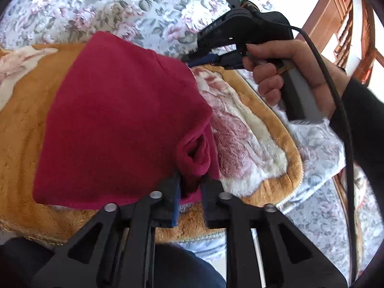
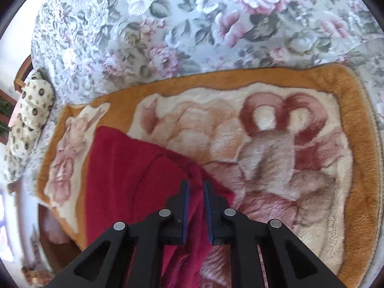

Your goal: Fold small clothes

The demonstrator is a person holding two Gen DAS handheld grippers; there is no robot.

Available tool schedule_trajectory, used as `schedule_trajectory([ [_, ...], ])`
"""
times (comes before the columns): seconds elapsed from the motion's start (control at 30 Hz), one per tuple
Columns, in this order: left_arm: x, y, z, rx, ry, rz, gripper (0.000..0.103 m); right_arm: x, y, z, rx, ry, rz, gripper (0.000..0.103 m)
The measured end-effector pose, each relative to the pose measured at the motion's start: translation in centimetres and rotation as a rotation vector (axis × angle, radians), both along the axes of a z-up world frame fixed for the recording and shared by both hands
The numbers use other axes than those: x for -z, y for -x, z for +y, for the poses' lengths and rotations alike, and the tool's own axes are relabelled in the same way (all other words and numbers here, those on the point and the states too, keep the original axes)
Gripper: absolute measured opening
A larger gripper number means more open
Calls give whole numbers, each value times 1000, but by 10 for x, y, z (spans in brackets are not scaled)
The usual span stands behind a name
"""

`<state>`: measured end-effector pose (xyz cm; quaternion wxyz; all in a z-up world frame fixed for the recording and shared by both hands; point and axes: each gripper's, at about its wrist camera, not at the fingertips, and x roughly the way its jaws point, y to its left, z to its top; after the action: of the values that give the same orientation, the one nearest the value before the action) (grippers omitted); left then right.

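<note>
A dark red fleece garment (image 1: 124,120) lies partly folded on an orange-bordered plush blanket (image 1: 21,129). My left gripper (image 1: 190,192) is shut on a bunched edge of the garment at its near corner. In the left wrist view my right gripper (image 1: 192,61) is held by a hand at the garment's far right corner, fingers close together with cloth between them. In the right wrist view the red garment (image 2: 115,175) lies at lower left, and the right gripper (image 2: 196,204) has its fingers nearly closed with red fabric in the narrow gap.
The blanket (image 2: 355,168) lies on a bed with a floral cover (image 2: 168,24). A patterned pillow (image 2: 31,117) sits at the left. A wooden headboard or chair frame (image 1: 336,19) stands at the upper right. A black cable (image 1: 345,129) trails from the right gripper.
</note>
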<state>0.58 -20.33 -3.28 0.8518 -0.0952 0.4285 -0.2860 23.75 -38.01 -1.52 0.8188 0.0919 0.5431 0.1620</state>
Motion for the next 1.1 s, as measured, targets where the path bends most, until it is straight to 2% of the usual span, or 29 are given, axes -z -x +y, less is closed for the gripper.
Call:
schedule_trajectory([
  [0.07, -1, 6, -1, 58, 14, 11, 27, -4, 10, -1, 2, -47, -48, 11],
  [0.17, 3, 24, 7, 203, 80, 98, 27, -19, 38, 2, -13, -83, -154, 11],
  [0.2, 2, 29, 14, 219, 88, 92, 27, -24, 52, 6, -36, -90, -196, 11],
  [0.3, -10, 40, 53, 140, 70, -2, 27, -36, 91, 21, -146, -62, -303, 13],
  [0.4, -22, 25, 102, -28, 113, -47, 27, -44, 145, 41, -315, 29, -448, 16],
  [0.47, -19, 4, 123, -107, 138, -27, 27, -44, 170, 53, -401, 71, -501, 17],
  [0.53, -9, -14, 125, -103, 173, 22, 27, -39, 188, 67, -477, 133, -555, 17],
  [0.63, 16, -30, 114, -115, 120, 112, 27, -16, 190, 77, -513, 228, -558, 17],
  [0.67, 19, -30, 108, -109, 94, 115, 27, -4, 183, 76, -507, 266, -529, 17],
  [0.7, 19, -27, 104, -103, 81, 108, 27, 14, 173, 73, -486, 294, -452, 16],
  [0.73, 19, -27, 102, -99, 68, 102, 27, 24, 170, 68, -471, 275, -422, 15],
  [0.83, 21, -25, 103, -93, 76, 108, 27, 29, 170, 55, -438, 188, -466, 15],
  [0.93, 13, -32, 117, -105, 133, 139, 27, 32, 171, 48, -397, 128, -481, 15],
  [0.97, 7, -39, 117, -103, 146, 131, 27, 35, 173, 45, -384, 107, -495, 15],
  [1.03, -11, -62, 116, -120, 128, 66, 27, 38, 176, 44, -365, 83, -532, 15],
  [1.1, -22, -91, 107, -121, 111, 43, 27, 40, 185, 44, -353, 77, -560, 16],
])
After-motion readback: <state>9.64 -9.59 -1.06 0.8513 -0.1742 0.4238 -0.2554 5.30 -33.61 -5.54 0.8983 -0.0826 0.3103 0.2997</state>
